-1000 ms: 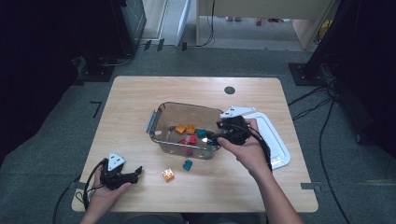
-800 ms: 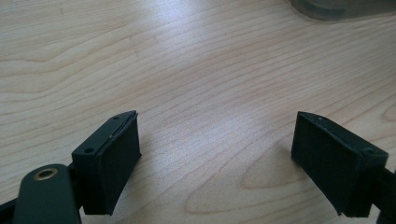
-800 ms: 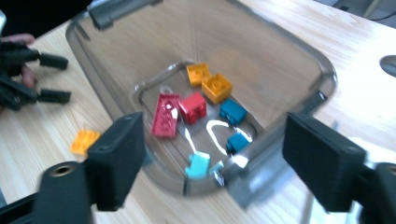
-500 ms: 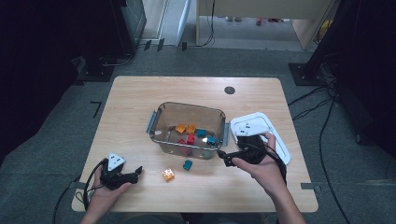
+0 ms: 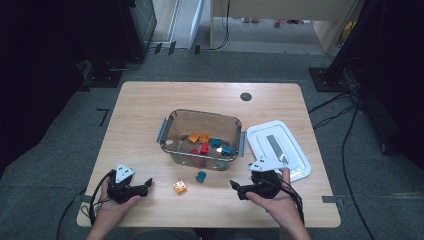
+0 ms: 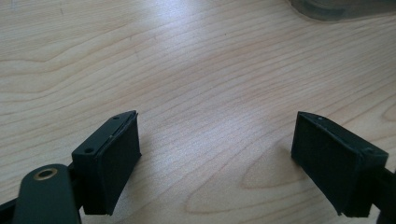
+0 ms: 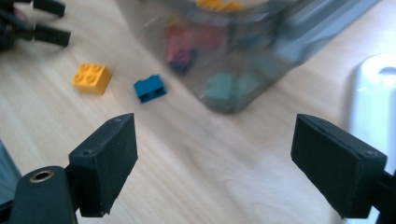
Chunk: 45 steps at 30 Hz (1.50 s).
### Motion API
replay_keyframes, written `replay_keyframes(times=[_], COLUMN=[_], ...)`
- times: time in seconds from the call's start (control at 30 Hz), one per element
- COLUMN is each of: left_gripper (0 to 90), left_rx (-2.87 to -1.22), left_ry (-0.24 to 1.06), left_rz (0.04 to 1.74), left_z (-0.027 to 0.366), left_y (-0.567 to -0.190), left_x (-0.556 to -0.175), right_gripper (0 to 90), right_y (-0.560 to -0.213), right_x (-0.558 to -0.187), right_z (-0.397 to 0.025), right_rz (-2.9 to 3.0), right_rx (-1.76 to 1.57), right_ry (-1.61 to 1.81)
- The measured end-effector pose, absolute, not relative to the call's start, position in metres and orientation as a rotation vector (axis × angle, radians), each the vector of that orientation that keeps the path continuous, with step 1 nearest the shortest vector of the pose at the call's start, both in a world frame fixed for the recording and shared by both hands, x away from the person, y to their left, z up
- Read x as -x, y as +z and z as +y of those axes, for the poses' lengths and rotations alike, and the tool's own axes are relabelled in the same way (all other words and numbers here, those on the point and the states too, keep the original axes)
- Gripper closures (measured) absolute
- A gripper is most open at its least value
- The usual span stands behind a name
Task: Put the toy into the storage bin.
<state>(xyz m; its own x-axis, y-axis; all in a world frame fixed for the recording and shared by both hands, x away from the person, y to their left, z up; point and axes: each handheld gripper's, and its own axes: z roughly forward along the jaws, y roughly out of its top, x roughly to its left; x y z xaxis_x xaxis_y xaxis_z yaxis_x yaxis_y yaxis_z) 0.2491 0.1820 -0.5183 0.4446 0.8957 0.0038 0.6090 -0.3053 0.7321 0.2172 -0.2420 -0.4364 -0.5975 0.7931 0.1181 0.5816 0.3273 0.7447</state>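
Both tongs (image 5: 235,186) agape, no legible writing

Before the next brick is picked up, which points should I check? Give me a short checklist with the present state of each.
1. Right gripper open and empty: ok.
2. Left gripper open and empty, over bare wood: ok.
3. Loose bricks within reach: ok; blue brick and orange brick lie on the table, apart from each other.
4. Free path from right gripper to blue brick: ok.
5. Clear bin open on top: ok; its white lid lies beside it.
6. Room left in bin: ok.
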Motion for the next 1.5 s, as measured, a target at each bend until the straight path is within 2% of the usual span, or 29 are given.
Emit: replay_keyframes(times=[0.4, 0.93, 1.23, 1.5], left_gripper=[15.3, 15.2, 15.3, 15.3], left_rx=[-2.031, -2.032, -2.034, -2.036], left_ry=[0.552, 0.549, 0.547, 0.546], left_rz=[1.257, 1.254, 1.248, 1.246], left_z=[0.182, 0.182, 0.182, 0.182], left_y=[-0.518, -0.518, -0.518, -0.518], left_x=[-0.249, -0.249, -0.249, -0.249], right_gripper=[16.9, 33.2, 34.7, 37.1], right_y=[-0.464, -0.489, -0.502, -0.511], right_x=[-0.22, -0.233, -0.239, -0.242], right_z=[-0.207, -0.157, -0.123, -0.111], right_rz=[2.406, 2.358, 2.335, 2.269], right_rx=[-1.215, -1.251, -1.261, -1.282], right_ry=[1.117, 1.136, 1.101, 1.038])
